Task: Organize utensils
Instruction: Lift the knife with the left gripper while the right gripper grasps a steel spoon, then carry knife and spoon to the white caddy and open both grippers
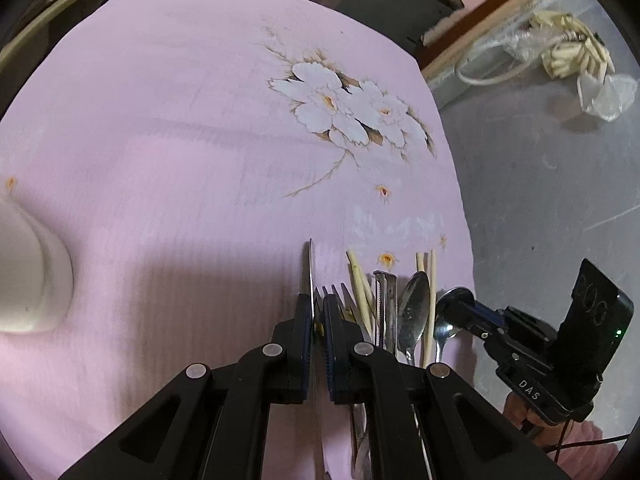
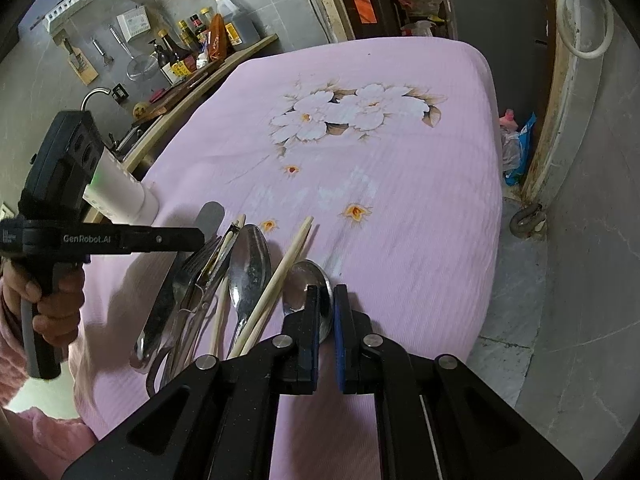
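The left gripper [image 2: 200, 240] carries the lettering "GenRobot.AI" on its side; the right gripper's body reads "DAS" in the left wrist view. A pink cloth [image 2: 400, 200] printed with white flowers covers the table, with a kitchen counter of sauce bottles [image 2: 192, 48] at far left and grey floor [image 2: 560, 280] at right. A white cup [image 1: 28, 280] stands at the table's left edge. The utensils lie in a row near the front edge: knife [image 1: 311, 268], fork [image 1: 334, 294], chopsticks [image 2: 286, 268], peeler [image 1: 386, 304], large spoon [image 2: 249, 264], then a smaller spoon [image 2: 306, 280]. The left gripper [image 1: 318, 312] is nearly closed – the knife blade sits between its fingers. The right gripper [image 2: 327, 308], likewise narrowed, pinches the smaller spoon's bowl.
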`<state>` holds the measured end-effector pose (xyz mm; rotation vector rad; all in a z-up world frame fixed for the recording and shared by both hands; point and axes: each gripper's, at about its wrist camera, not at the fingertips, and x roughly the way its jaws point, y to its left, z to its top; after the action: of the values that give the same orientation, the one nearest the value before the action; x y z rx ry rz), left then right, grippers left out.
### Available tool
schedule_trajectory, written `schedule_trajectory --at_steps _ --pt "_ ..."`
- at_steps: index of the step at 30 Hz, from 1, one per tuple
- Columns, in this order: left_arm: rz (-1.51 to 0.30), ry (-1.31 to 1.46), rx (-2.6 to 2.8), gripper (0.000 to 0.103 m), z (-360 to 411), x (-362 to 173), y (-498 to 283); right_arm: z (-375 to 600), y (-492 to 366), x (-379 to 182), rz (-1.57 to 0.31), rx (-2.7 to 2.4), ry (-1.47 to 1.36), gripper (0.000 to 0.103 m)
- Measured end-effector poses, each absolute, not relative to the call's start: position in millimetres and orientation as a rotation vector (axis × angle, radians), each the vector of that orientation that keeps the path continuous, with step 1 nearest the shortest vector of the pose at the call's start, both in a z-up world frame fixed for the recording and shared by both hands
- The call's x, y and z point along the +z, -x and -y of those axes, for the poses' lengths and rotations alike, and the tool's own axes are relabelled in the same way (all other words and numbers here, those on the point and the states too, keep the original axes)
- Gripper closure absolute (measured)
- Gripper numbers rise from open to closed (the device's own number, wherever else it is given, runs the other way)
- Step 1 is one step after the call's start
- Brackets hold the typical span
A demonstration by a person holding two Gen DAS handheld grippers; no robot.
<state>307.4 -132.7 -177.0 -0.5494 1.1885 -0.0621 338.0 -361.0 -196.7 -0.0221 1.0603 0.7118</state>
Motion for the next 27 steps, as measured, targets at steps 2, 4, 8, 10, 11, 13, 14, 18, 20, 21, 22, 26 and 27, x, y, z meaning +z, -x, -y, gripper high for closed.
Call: schedule_trajectory --at_steps 2,4,8,10,11,13,14,18,20,21,22,26,27 --pt "-1.189 0.521 -0.056 0.101 134.2 -172.8 -306.6 362.1 -333.9 -191.7 -1.048 0.695 0.024 0.1" --pt "-1.179 0.512 -0.057 0.101 134.3 -168.2 -302.3 364.5 -327.5 -184.8 -1.031 0.664 0.022 0.1" --pt "-1.123 0.478 -0.059 0.101 133.7 -146.9 -285.4 368.3 -303.3 -158.6 -0.947 0.577 0.042 0.1" --pt "-1.074 0.483 -0.062 0.101 130.7 -134.9 -274.3 370.3 -291.0 -143.0 -0.897 0.532 0.047 0.1" --pt "-1.034 0.488 -0.06 0.101 127.9 -126.1 -266.0 370.5 -282.6 -132.6 -0.861 0.504 0.045 0.1" --pt "-0.955 0.489 -0.052 0.101 122.7 -109.4 -250.9 370.8 -268.4 -113.3 -0.803 0.452 0.04 0.1" --pt "-0.917 0.488 -0.049 0.101 118.8 -101.2 -243.4 369.8 -260.2 -102.3 -0.768 0.414 0.036 0.1" --pt "-0.797 0.476 -0.048 0.101 101.6 -67.9 -223.8 360.0 -236.9 -62.3 -0.652 0.285 0.034 0.1" --pt "-0.746 0.438 -0.054 0.101 94.9 -49.6 -219.9 346.5 -225.7 -40.2 -0.586 0.236 0.04 0.1" --pt "-0.717 0.41 -0.058 0.101 87.9 -36.3 -217.2 340.1 -223.3 -31.4 -0.563 0.226 0.038 0.1" --pt "-0.704 0.399 -0.063 0.101 84.2 -29.5 -215.2 330.9 -219.5 -20.1 -0.531 0.217 0.033 0.1" --pt "-0.652 0.38 -0.104 0.101 50.5 5.9 -207.3 288.9 -209.8 11.9 -0.44 0.229 0.015 0.1" --pt "-0.644 0.377 -0.109 0.101 38.3 15.7 -205.4 274.0 -208.2 19.4 -0.415 0.242 0.015 0.1"
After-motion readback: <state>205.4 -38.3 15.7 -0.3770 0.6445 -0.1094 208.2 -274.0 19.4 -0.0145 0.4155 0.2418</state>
